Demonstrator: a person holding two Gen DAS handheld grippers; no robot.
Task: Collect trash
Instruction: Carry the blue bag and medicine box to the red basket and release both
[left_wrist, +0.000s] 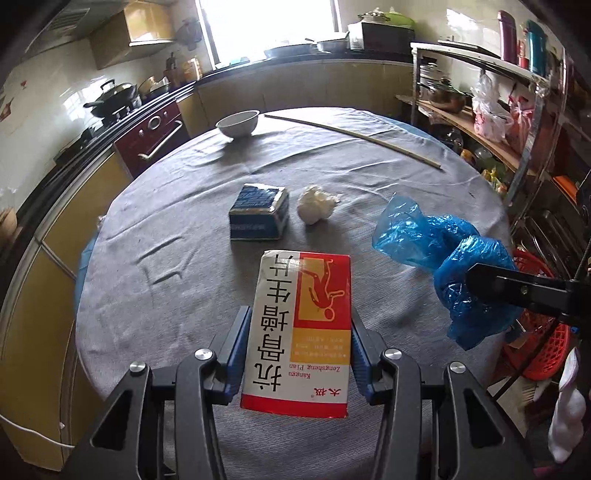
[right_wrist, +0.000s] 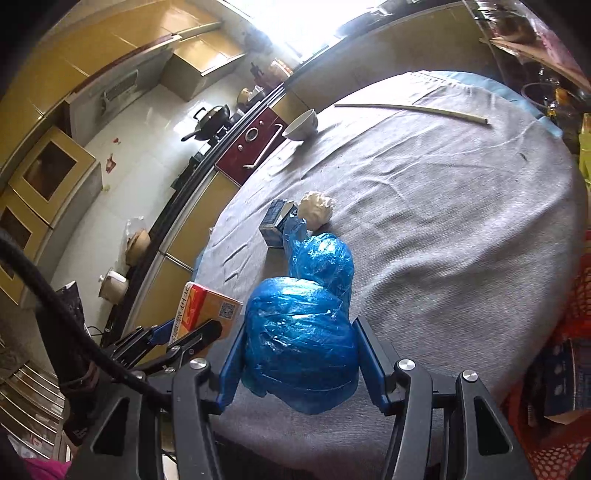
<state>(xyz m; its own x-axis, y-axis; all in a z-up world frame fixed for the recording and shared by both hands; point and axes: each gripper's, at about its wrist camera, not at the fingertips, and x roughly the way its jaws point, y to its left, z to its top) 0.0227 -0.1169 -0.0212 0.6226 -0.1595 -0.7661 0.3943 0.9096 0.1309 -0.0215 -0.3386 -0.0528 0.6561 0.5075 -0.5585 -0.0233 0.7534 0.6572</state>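
Note:
My left gripper (left_wrist: 299, 325) is shut on a red, white and yellow medicine box (left_wrist: 301, 328), held above the grey tablecloth; the same box (right_wrist: 201, 308) shows at the left of the right wrist view. My right gripper (right_wrist: 299, 334) is shut on a crumpled blue plastic bag (right_wrist: 301, 339), which also appears at the right of the left wrist view as the blue bag (left_wrist: 424, 236). On the table beyond lie a small blue carton (left_wrist: 258, 212) and a crumpled white paper ball (left_wrist: 316, 203), side by side.
A round table (left_wrist: 166, 280) with a grey cloth carries a white bowl (left_wrist: 238, 123) and a long thin stick (left_wrist: 354, 138) at its far side. A red mesh basket (left_wrist: 539, 343) stands at the right, beside a cluttered shelf rack (left_wrist: 491, 122). Kitchen counters run along the left.

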